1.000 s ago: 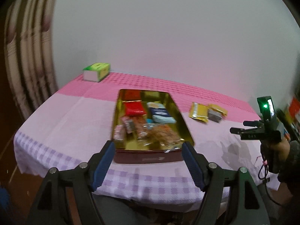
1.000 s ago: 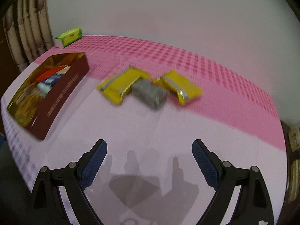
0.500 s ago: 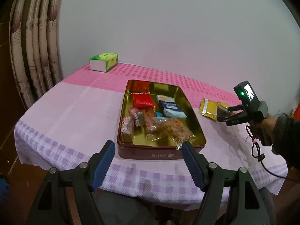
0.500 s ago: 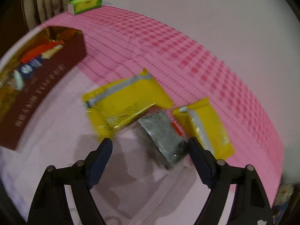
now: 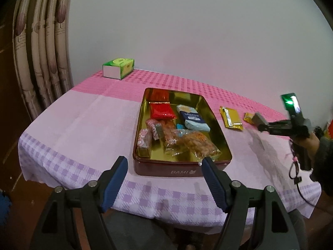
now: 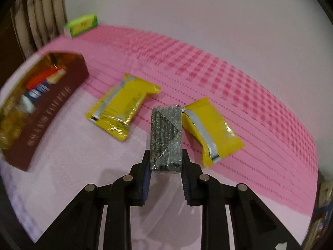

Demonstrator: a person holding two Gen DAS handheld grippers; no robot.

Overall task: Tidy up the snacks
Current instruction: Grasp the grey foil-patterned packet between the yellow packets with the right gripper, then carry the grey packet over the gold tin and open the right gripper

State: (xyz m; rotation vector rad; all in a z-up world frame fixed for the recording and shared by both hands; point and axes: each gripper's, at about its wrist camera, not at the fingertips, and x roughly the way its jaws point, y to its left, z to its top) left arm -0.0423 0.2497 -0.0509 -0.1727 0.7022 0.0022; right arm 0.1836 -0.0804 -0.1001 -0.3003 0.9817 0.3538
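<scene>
The right gripper (image 6: 165,162) had just closed its jaws on the grey pack (image 6: 165,137), and its pads pressed the pack's two long sides. The pack stuck out forward from the jaws, over the pink cloth (image 6: 239,95). A yellow pack (image 6: 122,109) lay on the cloth to its left and another yellow pack (image 6: 210,133) just to its right, apart from it. Farther left sat the tin (image 6: 50,112), dark red outside and gold inside, with snacks in it.

In the left wrist view the left gripper (image 5: 164,182) hung released near the table's near edge, its jaws wide and nothing between them. The tin (image 5: 145,166) lay just beyond its fingers and held a red pack (image 5: 162,111), a blue pack (image 5: 192,117) and clear bags of nuts (image 5: 199,143). A hand (image 5: 308,143) at the right edge held the right gripper (image 5: 261,125) over the cloth, with the grey pack at its tip. A green box (image 5: 118,67) stood at the far left corner, by the curtain (image 5: 41,48).
</scene>
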